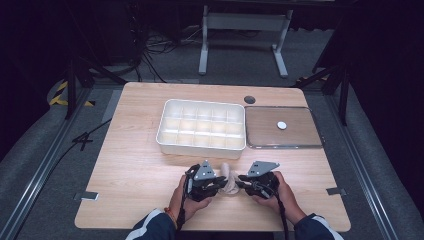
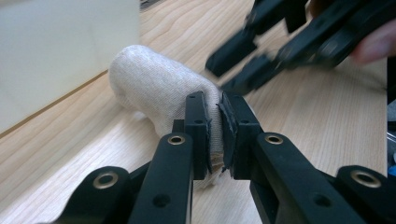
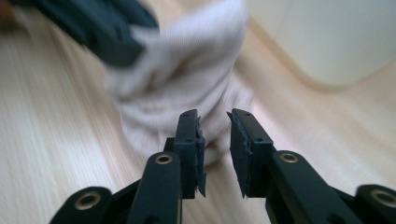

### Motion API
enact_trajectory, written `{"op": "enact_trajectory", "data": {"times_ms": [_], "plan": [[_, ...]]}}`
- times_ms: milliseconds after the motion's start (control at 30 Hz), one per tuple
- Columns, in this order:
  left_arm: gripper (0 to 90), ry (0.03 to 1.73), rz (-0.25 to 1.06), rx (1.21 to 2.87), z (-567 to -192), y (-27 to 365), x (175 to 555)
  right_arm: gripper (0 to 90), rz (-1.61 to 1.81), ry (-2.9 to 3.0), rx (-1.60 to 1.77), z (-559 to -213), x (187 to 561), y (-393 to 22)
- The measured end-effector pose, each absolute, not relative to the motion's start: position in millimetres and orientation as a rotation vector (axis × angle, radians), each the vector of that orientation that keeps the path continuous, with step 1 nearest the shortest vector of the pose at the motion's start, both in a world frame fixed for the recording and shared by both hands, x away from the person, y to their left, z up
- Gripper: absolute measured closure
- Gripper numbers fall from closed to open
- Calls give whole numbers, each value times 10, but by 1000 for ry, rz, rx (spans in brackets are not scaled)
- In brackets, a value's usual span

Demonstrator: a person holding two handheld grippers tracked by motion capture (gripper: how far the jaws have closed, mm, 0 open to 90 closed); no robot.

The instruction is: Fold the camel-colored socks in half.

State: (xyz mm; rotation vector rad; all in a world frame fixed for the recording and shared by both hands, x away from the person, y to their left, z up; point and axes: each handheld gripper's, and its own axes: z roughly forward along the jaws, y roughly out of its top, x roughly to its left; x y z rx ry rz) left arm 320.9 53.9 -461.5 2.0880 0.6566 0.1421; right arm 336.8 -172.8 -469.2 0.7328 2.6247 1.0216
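Room: dark space with a grey floor, cables and a white frame behind a pale wooden worktop (image 1: 135, 150).
Far side of the worktop: a white divided tray (image 1: 170, 142), its compartments looking bare, and just beside it on the right a flat clear lid (image 1: 300, 137) with a white knob.
Cloth roll: a beige knitted cloth roll (image 1: 230, 181), perhaps a sock, lies on the near middle of the worktop in front of the tray, between the two hands.
Left gripper: the left gripper (image 2: 215, 128) is nearly closed, its pads pinching a fold of the cloth at its near end.
Right gripper: the right gripper (image 3: 215, 140) stands a little apart at the cloth's other end; a narrow gap shows between its pads and nothing is caught in it.
Step in hand: likely rolling or folding the cloth while one end is pinned.
Next move: the right gripper would need to ease forward and close on the loose fabric without tugging it out of the left one's pinch.
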Motion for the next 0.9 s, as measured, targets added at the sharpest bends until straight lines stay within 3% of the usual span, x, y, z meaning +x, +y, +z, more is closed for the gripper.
{"op": "enact_trajectory", "data": {"times_ms": [133,333,433,633,900], "plan": [[810,657,153,2098,-4636,477,3192,802,1057,2622,754,-4716,3354,-1714],[802,638,166,2122,-4675,414,3183,801,1057,2618,743,-4720,3352,-1701],[801,629,176,2127,-4688,412,3180,743,1051,2618,741,-4702,3357,-1716],[802,619,193,2144,-4699,390,3168,735,1254,2489,818,-4469,3402,-1870],[806,601,234,2158,-4708,348,3126,695,1292,2462,760,-4374,3426,-1664]]}}
